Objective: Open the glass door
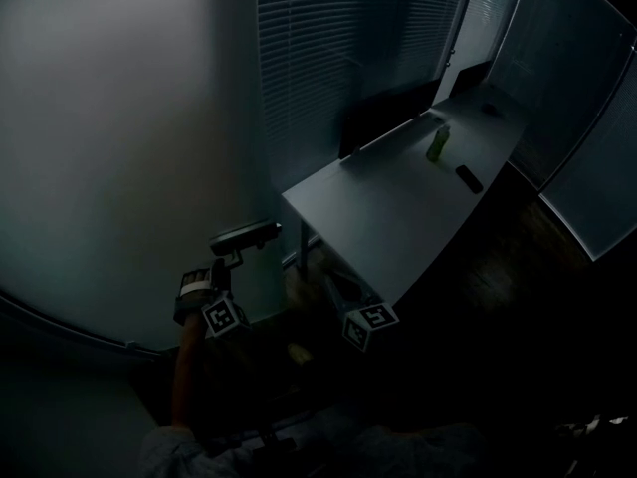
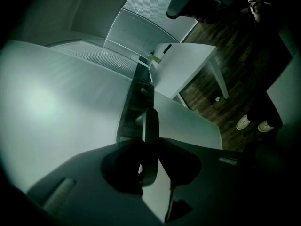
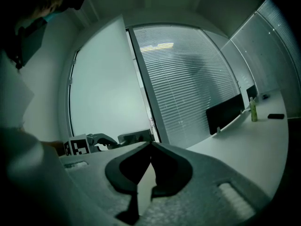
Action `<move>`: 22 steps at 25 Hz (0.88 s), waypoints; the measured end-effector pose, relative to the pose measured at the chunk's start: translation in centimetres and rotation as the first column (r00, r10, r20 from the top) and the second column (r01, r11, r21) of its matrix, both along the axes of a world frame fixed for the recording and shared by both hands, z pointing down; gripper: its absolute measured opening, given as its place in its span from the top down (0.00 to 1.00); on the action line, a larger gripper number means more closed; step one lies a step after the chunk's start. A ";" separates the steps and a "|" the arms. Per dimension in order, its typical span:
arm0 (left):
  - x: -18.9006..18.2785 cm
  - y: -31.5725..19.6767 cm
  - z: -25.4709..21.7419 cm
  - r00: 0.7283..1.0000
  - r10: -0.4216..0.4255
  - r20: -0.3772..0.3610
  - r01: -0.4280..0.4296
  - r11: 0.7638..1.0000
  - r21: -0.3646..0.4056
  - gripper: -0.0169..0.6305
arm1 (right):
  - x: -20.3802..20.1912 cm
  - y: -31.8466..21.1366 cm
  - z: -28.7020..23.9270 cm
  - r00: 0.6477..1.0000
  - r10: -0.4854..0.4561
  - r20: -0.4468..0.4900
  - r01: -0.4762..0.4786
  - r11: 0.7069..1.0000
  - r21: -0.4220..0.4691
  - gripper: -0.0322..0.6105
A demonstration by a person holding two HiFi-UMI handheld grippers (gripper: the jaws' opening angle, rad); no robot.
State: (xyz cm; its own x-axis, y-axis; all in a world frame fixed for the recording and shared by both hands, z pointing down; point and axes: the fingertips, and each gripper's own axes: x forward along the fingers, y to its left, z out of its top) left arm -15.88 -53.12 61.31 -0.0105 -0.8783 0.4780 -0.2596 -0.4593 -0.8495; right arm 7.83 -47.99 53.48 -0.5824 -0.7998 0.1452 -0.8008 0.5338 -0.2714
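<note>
Door handle (image 2: 150, 121) gripped in left claw (image 2: 150, 147), right claw (image 3: 150, 145) closed, empty

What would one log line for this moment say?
left gripper: fingers shut on dark lever handle of frosted glass door | right gripper: fingers together, holding nothing

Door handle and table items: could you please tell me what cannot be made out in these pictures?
Door handle: left gripper view, its sides between the jaws are lost in shadow.
Green bottle: head view, label too small and dark.
Black object near it on the table: head view, too small to identify.
</note>
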 end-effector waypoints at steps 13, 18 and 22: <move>1.3 3.4 -0.7 0.999 0.040 -0.005 -0.040 0.999 0.015 0.81 | 1.4 5.9 -0.9 0.997 0.066 -0.040 -0.065 0.998 0.007 0.95; 1.9 5.2 -0.7 0.998 0.056 -0.022 -0.055 0.998 0.008 0.81 | 1.9 7.5 -1.1 0.995 0.085 -0.047 -0.084 0.996 0.016 0.95; 2.1 7.0 -0.8 0.997 0.072 -0.019 -0.072 0.997 0.012 0.81 | 2.5 9.3 -1.3 0.994 0.099 -0.055 -0.098 0.995 0.019 0.95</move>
State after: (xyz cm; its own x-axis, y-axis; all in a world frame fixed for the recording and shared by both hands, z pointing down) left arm -13.78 -46.09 60.49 0.0623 -0.8820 0.4671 -0.2424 -0.4674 -0.8502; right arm 10.28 -38.69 52.18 -0.4921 -0.8554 0.1618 -0.8633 0.4555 -0.2172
